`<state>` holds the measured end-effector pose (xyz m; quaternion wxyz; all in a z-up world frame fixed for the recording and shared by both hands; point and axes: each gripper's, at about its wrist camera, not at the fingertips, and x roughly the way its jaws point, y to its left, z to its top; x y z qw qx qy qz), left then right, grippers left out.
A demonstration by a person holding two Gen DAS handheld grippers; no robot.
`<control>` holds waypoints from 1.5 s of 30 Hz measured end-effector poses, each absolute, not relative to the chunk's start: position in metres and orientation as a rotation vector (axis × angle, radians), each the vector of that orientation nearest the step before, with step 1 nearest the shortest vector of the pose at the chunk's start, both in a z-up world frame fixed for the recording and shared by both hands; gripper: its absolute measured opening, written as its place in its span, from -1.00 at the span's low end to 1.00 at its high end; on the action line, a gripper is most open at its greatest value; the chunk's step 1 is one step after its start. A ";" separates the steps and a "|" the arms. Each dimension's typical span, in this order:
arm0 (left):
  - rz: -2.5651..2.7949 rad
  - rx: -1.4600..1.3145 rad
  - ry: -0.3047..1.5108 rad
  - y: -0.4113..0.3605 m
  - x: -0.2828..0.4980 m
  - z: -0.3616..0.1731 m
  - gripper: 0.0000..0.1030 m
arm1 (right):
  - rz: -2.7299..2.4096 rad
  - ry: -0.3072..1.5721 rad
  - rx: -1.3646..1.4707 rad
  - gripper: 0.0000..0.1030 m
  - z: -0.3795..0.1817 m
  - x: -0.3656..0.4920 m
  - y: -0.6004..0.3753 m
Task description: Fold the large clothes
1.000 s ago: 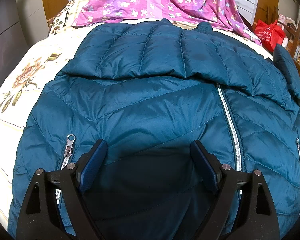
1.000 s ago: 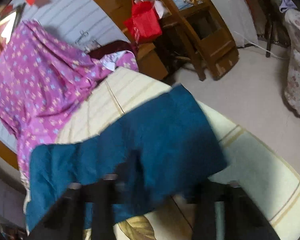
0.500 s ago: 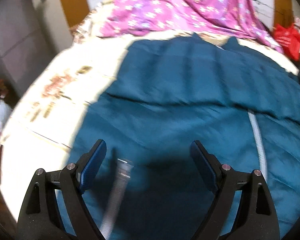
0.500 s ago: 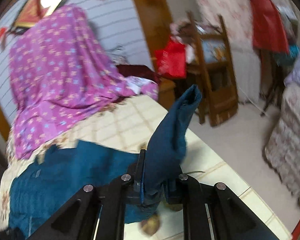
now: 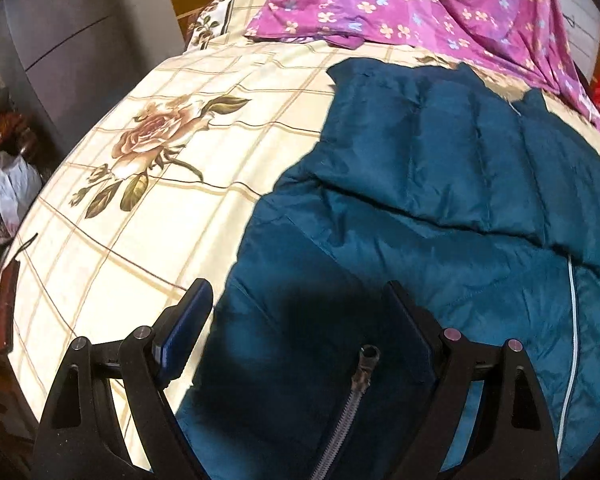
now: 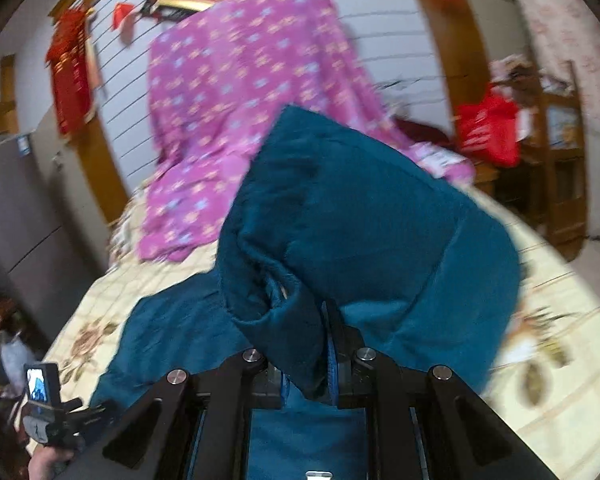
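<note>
A teal quilted down jacket (image 5: 440, 208) lies spread on the bed, one sleeve folded across its chest. My left gripper (image 5: 296, 320) is open just above the jacket's left hem, with a pocket zipper (image 5: 356, 392) between its fingers. My right gripper (image 6: 322, 344) is shut on the jacket's other sleeve (image 6: 364, 236) and holds it bunched up in the air over the bed. The left gripper also shows at the lower left of the right wrist view (image 6: 56, 412).
The bed has a cream floral sheet (image 5: 148, 168). A purple flowered cloth (image 5: 420, 4) covers the headboard end. A grey cabinet (image 5: 72, 40) stands left of the bed. A red bag (image 6: 488, 128) hangs on a wooden chair at the right.
My right gripper closed on the sleeve and lifted it up and leftward over the jacket. My left gripper moved left to the jacket's left edge, staying open.
</note>
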<state>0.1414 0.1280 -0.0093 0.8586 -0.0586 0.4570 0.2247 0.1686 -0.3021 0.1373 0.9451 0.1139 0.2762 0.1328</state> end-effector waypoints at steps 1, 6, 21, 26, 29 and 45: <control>0.475 -0.134 0.958 0.128 0.141 -0.009 0.68 | 0.299 0.574 0.236 -0.74 0.128 0.173 -0.286; 0.455 -0.181 0.939 0.132 0.146 -0.002 0.68 | 0.456 0.621 0.253 -0.74 0.082 0.185 -0.200; 0.446 -0.231 0.976 0.139 0.160 -0.013 0.67 | 0.697 0.697 0.273 -0.68 0.021 0.215 -0.056; 0.438 -0.241 0.982 0.140 0.159 -0.014 0.67 | 0.679 0.754 0.344 0.76 0.021 0.219 -0.067; 0.442 -0.255 0.981 0.142 0.159 -0.015 0.67 | 0.668 0.771 0.308 0.75 0.027 0.204 -0.080; 0.003 -0.478 0.831 0.111 0.170 -0.002 0.67 | 0.193 0.981 -0.066 1.00 -0.016 0.133 -0.184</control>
